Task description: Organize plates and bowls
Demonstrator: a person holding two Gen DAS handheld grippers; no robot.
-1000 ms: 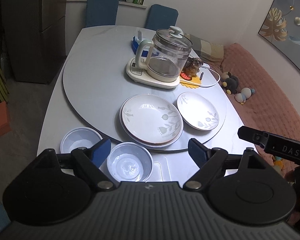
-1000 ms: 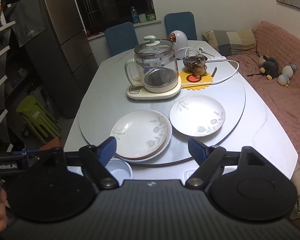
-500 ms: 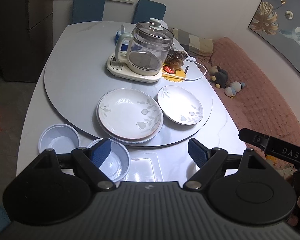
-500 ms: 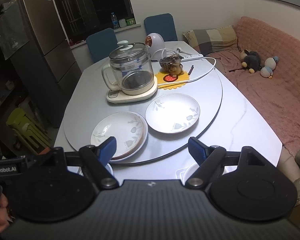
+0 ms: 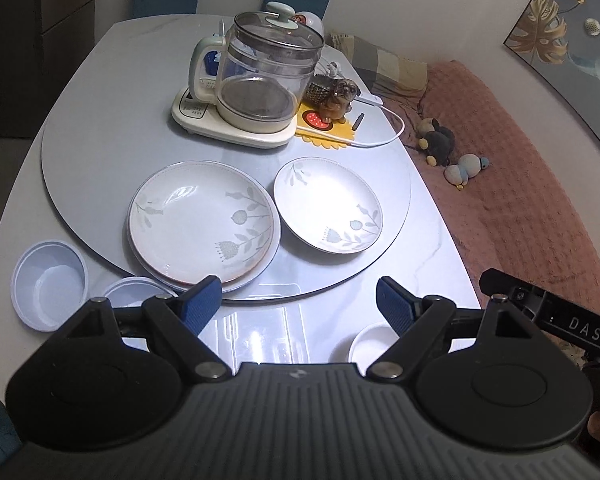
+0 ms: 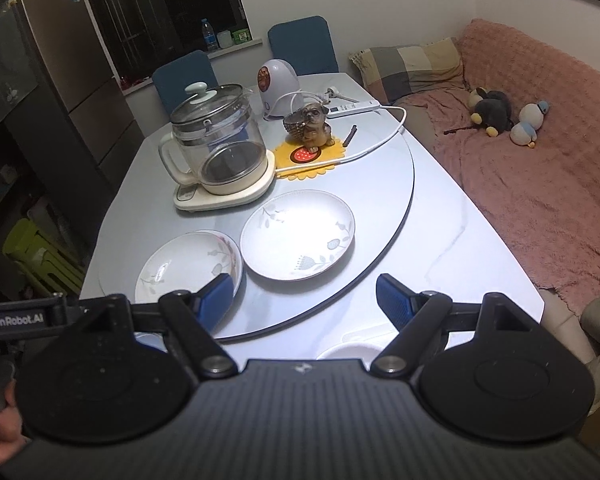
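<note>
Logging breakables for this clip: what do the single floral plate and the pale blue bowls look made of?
Single floral plate: likely glazed ceramic, white with a printed motif and a bright glare patch. Pale blue bowl: thin-walled, duller sheen, possibly plastic or melamine, though ceramic cannot be excluded. Its half-hidden neighbour looks alike.

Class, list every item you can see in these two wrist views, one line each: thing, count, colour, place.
Plates: stack, white floral, turntable near-left.
Single plate: one, white floral, turntable, right of the stack.
Bowls: two, pale blue, table's near-left edge.
Small bowl: one, white, near edge.
Kettle: one, glass on cream base, turntable's far side.
Dog figurine: one, brown, yellow mat.
Plush toys: two, pink sofa.
Left gripper: open.
Right gripper: open.
</note>
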